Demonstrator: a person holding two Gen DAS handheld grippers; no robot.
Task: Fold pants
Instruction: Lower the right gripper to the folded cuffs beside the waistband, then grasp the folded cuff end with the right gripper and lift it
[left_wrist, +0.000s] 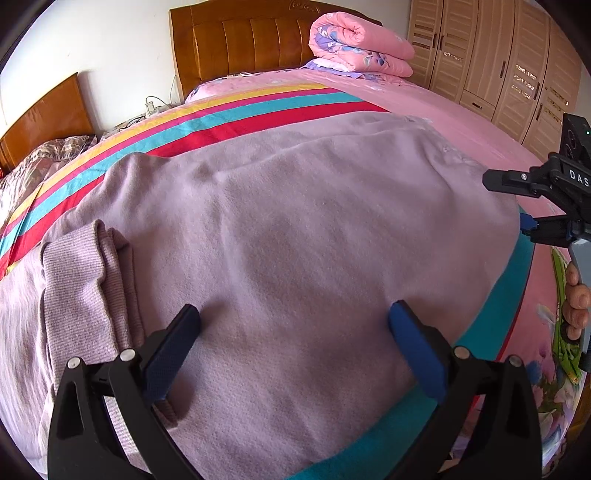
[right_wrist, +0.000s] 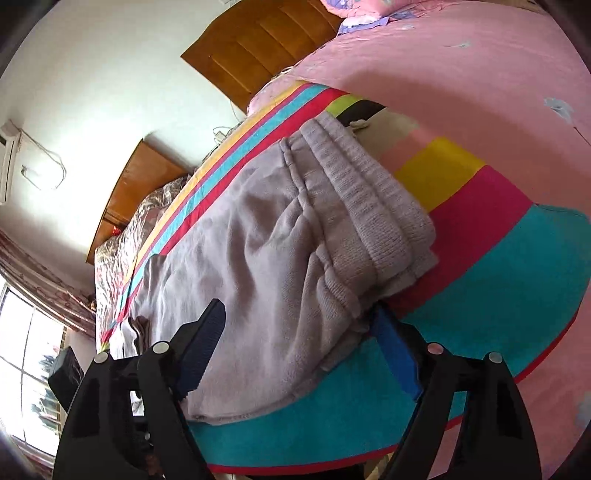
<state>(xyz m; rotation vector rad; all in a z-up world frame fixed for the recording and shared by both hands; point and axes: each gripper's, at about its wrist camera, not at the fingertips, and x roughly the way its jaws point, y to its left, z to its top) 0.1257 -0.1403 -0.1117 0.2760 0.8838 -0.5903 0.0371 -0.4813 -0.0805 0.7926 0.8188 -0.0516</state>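
Lilac pants (left_wrist: 295, 206) lie flat on a striped blanket (left_wrist: 255, 110) on the bed. Their ribbed cuffs (left_wrist: 85, 269) are folded over at the left. My left gripper (left_wrist: 295, 317) stands open just above the cloth, pinching nothing. In the right wrist view the ribbed waistband (right_wrist: 369, 206) lies ahead. My right gripper (right_wrist: 299, 321), rolled on its side, is open and straddles the pants' near edge: one finger over the cloth, the blue one by the waistband corner. The right gripper (left_wrist: 511, 203) also shows at the pants' right edge, held by a hand (left_wrist: 576, 295).
A rolled pink quilt (left_wrist: 354, 40) lies by the wooden headboard (left_wrist: 251, 44). A wardrobe (left_wrist: 498, 66) stands beyond the bed on the right. A second bed (left_wrist: 37, 166) stands at the left, with a window (right_wrist: 22, 350) past it. Pink sheet (right_wrist: 480, 74) surrounds the blanket.
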